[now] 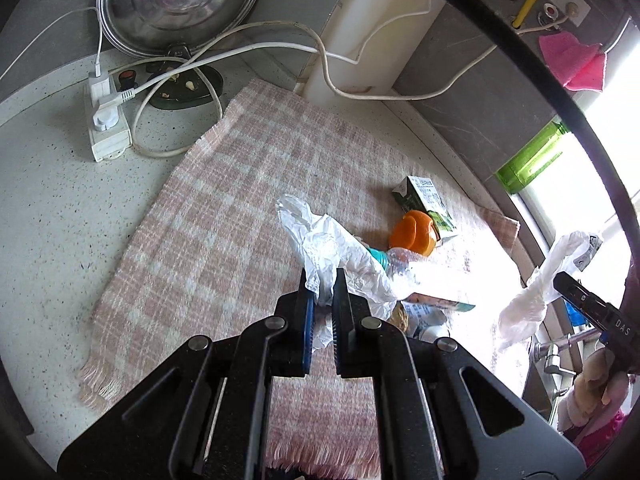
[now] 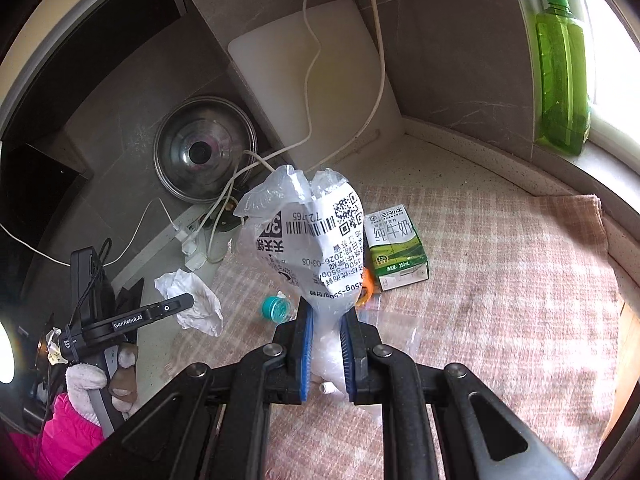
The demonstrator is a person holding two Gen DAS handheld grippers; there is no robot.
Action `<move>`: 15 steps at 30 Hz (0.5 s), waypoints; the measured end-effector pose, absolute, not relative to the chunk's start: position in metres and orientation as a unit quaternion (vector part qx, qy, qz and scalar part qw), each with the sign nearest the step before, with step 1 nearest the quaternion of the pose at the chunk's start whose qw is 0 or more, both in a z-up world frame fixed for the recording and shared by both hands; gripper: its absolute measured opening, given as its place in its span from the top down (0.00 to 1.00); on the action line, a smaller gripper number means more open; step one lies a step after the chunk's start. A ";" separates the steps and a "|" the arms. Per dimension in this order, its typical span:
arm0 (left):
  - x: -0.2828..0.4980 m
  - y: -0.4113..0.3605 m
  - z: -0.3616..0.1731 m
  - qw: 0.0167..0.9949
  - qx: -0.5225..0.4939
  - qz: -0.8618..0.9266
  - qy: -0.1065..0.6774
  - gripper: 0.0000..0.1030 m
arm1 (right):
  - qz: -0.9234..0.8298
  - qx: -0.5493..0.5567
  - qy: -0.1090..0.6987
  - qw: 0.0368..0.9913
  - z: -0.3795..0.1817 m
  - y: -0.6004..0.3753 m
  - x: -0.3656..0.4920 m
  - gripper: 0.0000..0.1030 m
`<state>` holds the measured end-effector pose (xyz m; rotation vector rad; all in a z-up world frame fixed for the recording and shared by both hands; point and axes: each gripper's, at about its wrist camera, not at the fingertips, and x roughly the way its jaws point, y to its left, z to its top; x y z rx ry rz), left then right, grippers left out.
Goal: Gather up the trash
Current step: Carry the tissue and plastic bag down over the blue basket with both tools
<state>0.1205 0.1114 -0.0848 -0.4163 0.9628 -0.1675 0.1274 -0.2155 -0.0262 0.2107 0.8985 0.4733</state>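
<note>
Grippers both clamped: your left gripper (image 1: 322, 286) pinches crumpled white tissue (image 1: 320, 240); right gripper (image 2: 326, 316) grips labelled plastic bag (image 2: 308, 232) above checked cloth (image 2: 500, 300).

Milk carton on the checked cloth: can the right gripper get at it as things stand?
Probably not yet. The right gripper is shut on a labelled plastic bag, which hangs in front of the milk carton. The cloth around the carton looks otherwise open.

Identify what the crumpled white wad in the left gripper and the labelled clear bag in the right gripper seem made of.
Crumpled white wad: probably thin plastic film or tissue; soft creases, slightly translucent. Labelled clear bag: glossy see-through plastic film with a printed paper-like sticker.
</note>
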 end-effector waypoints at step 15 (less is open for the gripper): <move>0.042 0.116 -0.099 0.848 -0.170 -0.115 0.489 0.95 | 0.223 0.148 0.449 0.853 -0.051 -0.194 0.045 0.89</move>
